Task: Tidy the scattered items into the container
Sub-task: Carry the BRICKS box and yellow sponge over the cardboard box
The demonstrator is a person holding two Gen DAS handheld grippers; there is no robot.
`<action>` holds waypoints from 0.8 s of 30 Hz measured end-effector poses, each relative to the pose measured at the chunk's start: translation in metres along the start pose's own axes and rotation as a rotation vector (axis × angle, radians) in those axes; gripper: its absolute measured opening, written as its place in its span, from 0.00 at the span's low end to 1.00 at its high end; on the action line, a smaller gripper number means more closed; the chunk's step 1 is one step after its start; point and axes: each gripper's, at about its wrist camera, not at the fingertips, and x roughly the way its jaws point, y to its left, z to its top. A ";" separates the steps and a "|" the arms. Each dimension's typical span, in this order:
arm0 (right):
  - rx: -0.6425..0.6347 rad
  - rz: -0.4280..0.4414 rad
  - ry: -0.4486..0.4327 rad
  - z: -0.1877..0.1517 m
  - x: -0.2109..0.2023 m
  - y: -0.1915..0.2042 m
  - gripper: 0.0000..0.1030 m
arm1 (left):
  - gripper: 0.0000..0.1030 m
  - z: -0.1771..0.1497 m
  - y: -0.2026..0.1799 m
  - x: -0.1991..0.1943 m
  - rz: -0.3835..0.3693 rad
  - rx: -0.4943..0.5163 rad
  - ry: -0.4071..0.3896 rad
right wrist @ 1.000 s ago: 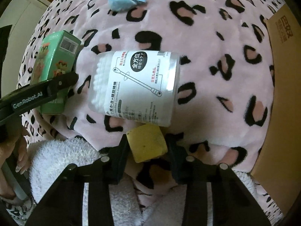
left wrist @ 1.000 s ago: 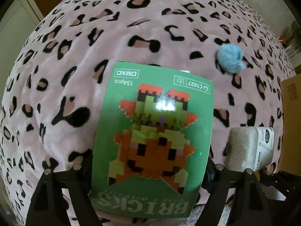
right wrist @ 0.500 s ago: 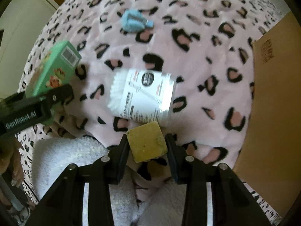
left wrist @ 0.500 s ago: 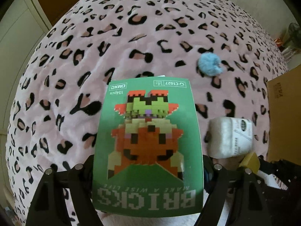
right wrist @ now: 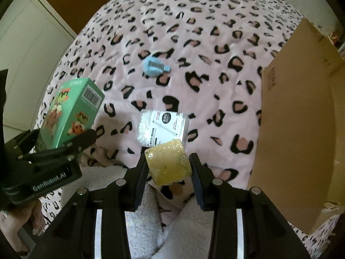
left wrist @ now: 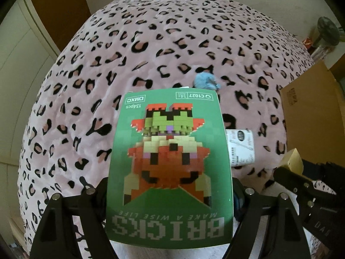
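Left gripper: closed on the green box at its lower sides; box held clear above the blanket, printed face toward the camera, lettering upside down; in the right wrist view the same box shows tilted, barcode end uppermost.
Hair clip: blue and fluffy; lying loose on the blanket, well apart from both grippers; not yet collected.
Swab tub: clear tub of cotton swabs on its side on the blanket, between the two grippers and just beyond the yellow block; not yet collected.
Right gripper: closed on a yellow block; fingers pressed on its two side faces; block held off the blanket.
Cardboard box: the container, judged from the task; stands at the right edge of the bed, one flap raised; its inside is not visible from here.
Step in hand: judged to be carrying both held items to the cardboard box.
Method: keep both grips firm during travel; lift above the raised flap before moving across; enter the right gripper first, since it is nearer; lower the item inside before opening; keep the green box level so that it does not pivot between the fingers.
Risk: the tall box is held low, so it may swing; the flap may catch an item.
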 end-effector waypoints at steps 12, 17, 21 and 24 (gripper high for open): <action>0.016 0.015 -0.076 -0.004 -0.042 -0.003 0.38 | 0.80 -0.006 -0.029 -0.034 0.003 0.053 -0.029; 0.026 0.021 -0.108 -0.007 -0.064 -0.011 0.38 | 0.80 -0.006 -0.045 -0.048 -0.009 0.072 -0.037; 0.035 0.027 -0.139 -0.008 -0.081 -0.019 0.38 | 0.80 -0.004 -0.058 -0.059 -0.022 0.089 -0.045; 0.045 0.032 -0.157 -0.008 -0.093 -0.027 0.38 | 0.80 -0.003 -0.069 -0.065 -0.032 0.102 -0.047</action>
